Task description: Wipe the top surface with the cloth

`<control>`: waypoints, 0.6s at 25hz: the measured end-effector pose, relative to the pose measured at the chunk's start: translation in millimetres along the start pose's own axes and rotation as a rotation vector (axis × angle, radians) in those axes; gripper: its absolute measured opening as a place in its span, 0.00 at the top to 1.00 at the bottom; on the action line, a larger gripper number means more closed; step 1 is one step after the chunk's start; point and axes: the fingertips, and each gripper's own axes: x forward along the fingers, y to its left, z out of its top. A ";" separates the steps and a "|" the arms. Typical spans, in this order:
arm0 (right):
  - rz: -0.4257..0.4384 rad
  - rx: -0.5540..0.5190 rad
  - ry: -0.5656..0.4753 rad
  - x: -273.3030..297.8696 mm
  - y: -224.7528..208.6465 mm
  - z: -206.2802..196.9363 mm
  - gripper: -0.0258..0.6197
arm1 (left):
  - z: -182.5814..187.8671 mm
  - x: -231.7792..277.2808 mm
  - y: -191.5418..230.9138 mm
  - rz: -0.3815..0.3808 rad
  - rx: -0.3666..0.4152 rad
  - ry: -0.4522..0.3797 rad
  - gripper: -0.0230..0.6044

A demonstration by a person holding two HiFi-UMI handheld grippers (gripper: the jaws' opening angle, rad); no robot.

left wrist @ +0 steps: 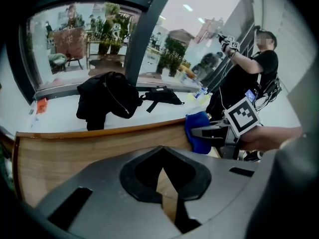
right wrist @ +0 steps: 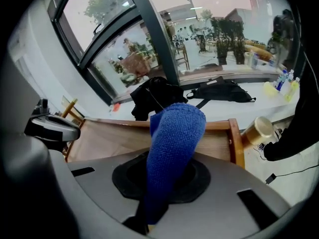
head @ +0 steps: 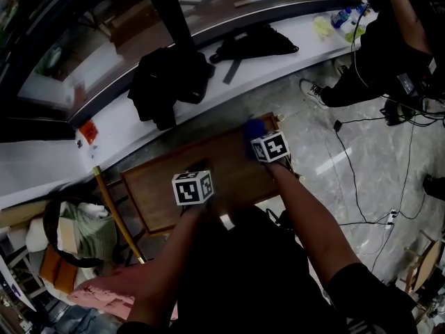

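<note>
A brown wooden table top [head: 233, 179] lies below me. My right gripper [head: 259, 135] is over its far right corner, shut on a blue cloth [head: 252, 127]. In the right gripper view the cloth [right wrist: 174, 143] stands up out of the jaws and hides their tips, with the raised table rim [right wrist: 219, 126] behind it. My left gripper [head: 198, 169] hovers over the middle of the top; its jaws look shut with nothing between them. From the left gripper view [left wrist: 164, 178] I see the right gripper [left wrist: 212, 132] and the cloth [left wrist: 197, 132] at the table's far edge [left wrist: 99, 131].
Behind the table runs a white ledge [head: 118, 127] holding a black jacket [head: 167, 82], a black bag [head: 254, 44] and bottles [head: 341, 17]. A person [head: 389, 47] stands at the far right. Cables [head: 368, 193] cross the floor. A wooden pole [head: 115, 211] and clutter sit left.
</note>
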 end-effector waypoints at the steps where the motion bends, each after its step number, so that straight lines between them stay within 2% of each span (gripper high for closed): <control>1: -0.016 0.006 0.001 -1.9 -5.8 -0.6 0.89 | -0.9 -0.6 -0.7 -0.002 0.005 0.001 0.95; 6: -0.107 0.030 0.008 -11.5 -30.6 -4.2 0.89 | -7.7 -8.2 -1.4 -0.008 0.032 0.000 0.95; 15: -0.251 0.081 0.022 -24.3 -60.1 -5.4 0.89 | -11.7 -38.0 22.4 0.009 0.000 -0.039 0.95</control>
